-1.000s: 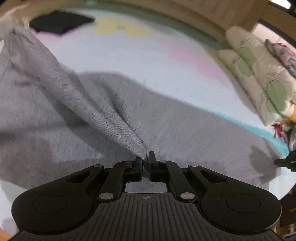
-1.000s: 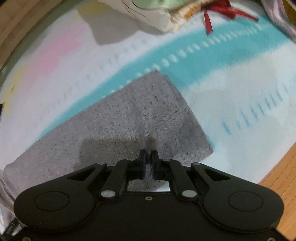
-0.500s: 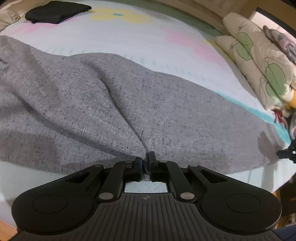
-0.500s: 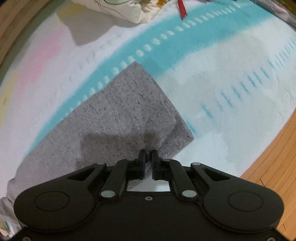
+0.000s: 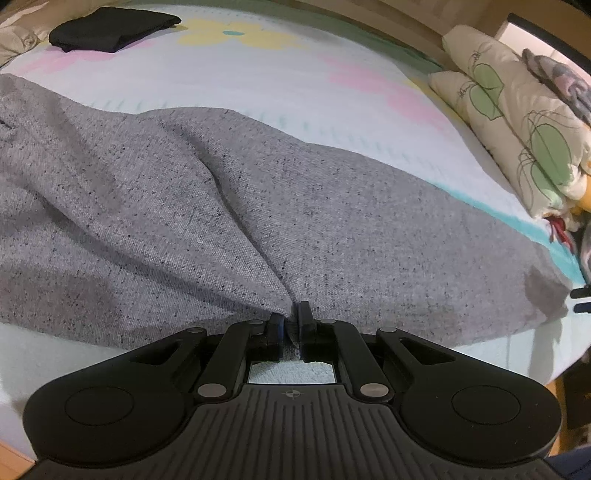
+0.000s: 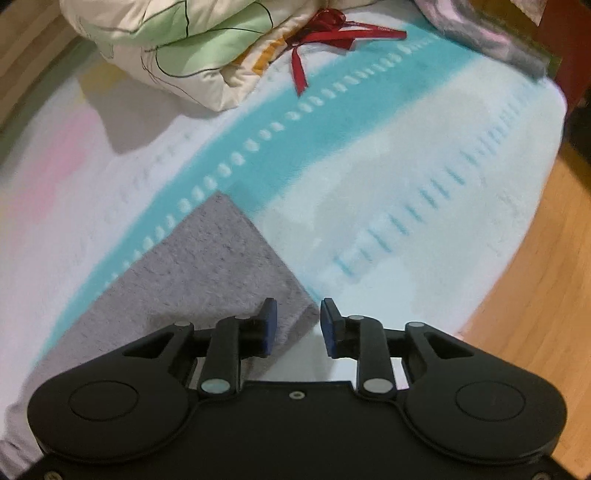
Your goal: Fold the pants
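Grey speckled pants [image 5: 229, 206] lie spread across the bed, folded lengthwise, with creases running toward my left gripper [image 5: 291, 317]. That gripper is shut on the near edge of the pants. In the right wrist view the leg end of the pants [image 6: 207, 266] lies flat, its corner just in front of my right gripper [image 6: 295, 314]. The right jaws are opening; the cloth corner lies between and below them, with no pad pressing on it. The right gripper's tip [image 5: 580, 299] shows at the far right of the left wrist view.
The bedsheet [image 6: 369, 155] is white with a teal stripe, pink and yellow patches. A folded black garment [image 5: 110, 29] lies at the far left. Leaf-print pillows [image 5: 517, 122] with a red ribbon [image 6: 325, 37] sit at the head. Wooden floor [image 6: 535, 277] borders the bed's edge.
The left gripper lowered the lifted pants fold onto the bed and still pinches it. The right gripper slid toward the leg corner and its jaws parted, letting go of the cloth.
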Demonstrator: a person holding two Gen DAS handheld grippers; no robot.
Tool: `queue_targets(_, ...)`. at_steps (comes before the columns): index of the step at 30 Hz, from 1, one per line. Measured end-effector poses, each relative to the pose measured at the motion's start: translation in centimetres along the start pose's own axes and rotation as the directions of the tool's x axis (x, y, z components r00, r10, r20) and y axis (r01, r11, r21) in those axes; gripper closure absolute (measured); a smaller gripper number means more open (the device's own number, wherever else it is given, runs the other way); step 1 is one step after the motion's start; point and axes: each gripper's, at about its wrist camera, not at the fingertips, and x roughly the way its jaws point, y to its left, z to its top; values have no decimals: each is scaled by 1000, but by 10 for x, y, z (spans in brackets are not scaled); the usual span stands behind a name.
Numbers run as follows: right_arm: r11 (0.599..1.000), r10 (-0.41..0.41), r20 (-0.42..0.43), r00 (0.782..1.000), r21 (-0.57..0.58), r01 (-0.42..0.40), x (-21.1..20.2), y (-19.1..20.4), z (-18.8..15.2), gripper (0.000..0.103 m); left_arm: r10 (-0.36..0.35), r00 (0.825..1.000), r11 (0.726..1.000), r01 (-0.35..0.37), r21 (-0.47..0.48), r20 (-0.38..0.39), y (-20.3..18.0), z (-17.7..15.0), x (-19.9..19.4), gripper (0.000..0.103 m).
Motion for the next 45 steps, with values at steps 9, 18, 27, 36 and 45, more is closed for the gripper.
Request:
queue_targets(9, 993, 92, 21, 996, -73, -91, 7, 18, 5, 63, -1, 1000, 1000, 1, -2, 1, 0, 0, 0, 96)
queue_targets(18, 994, 57, 36, 998, -95, -53, 9, 21, 8, 62, -1, 1000, 1000, 1, 1, 1, -1, 1, -1, 96)
queue_targets(27, 985, 106, -5, 994, -134, -106, 13, 32, 11, 48, -4, 1000, 1000, 4, -9, 2, 0, 1, -1, 96)
queue_targets(36, 992, 59, 78, 995, -117, -50, -9, 36, 7, 48, 0, 1000, 1000, 0, -3, 6, -1, 1, 0, 96)
queue_targets(45, 975, -120, -52, 991, -197, 107, 28, 53, -8, 54, -32, 999, 999, 32, 13, -21, 3, 3, -20, 93)
